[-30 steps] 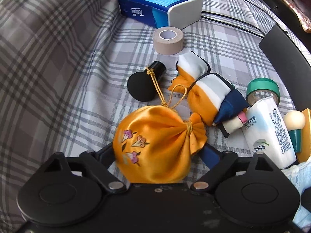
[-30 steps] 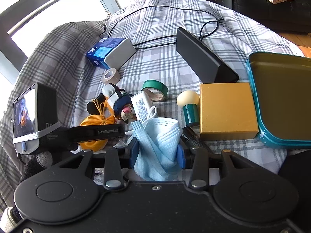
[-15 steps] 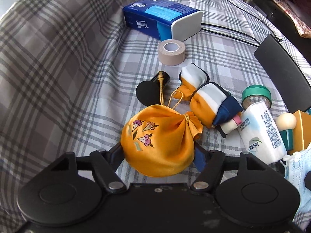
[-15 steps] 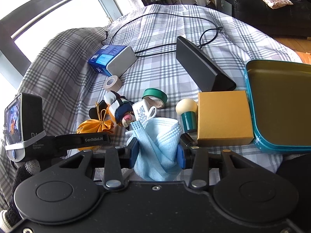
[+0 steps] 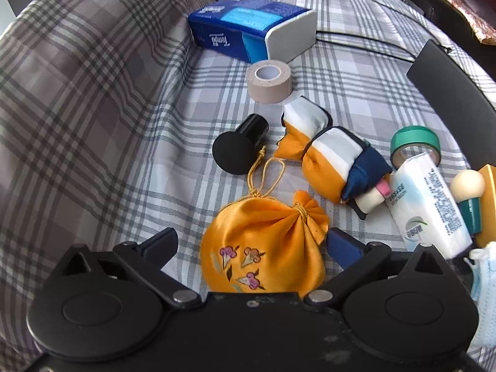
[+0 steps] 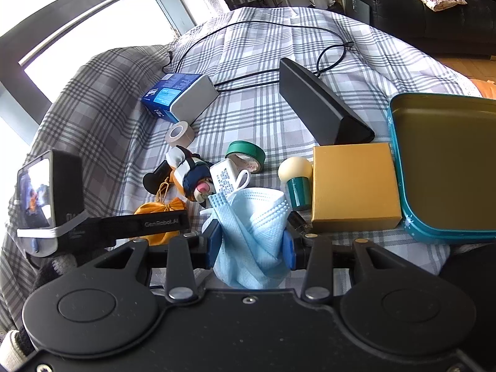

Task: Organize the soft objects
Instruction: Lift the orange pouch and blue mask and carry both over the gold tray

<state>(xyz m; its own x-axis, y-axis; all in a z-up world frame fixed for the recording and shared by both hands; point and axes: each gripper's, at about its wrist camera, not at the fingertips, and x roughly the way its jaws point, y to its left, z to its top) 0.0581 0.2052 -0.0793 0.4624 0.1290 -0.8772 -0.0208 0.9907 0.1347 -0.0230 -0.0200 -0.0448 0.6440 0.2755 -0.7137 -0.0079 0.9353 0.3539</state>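
**Pouch loose between spreading claw, mask pinched in the other**

While the plaid cloth covers the whole counter, the largest thing on it is the teal tray at the right, with a gold box touching its near-left side. A blue tissue box lies farther back. The left claw is opening, its blue pads standing clear of the orange drawstring pouch, which lies on the cloth between them. The right claw is pressed together on a crumpled blue face mask. Beyond the pouch lie a striped fabric bundle, a white tissue pack and a beige tape roll.
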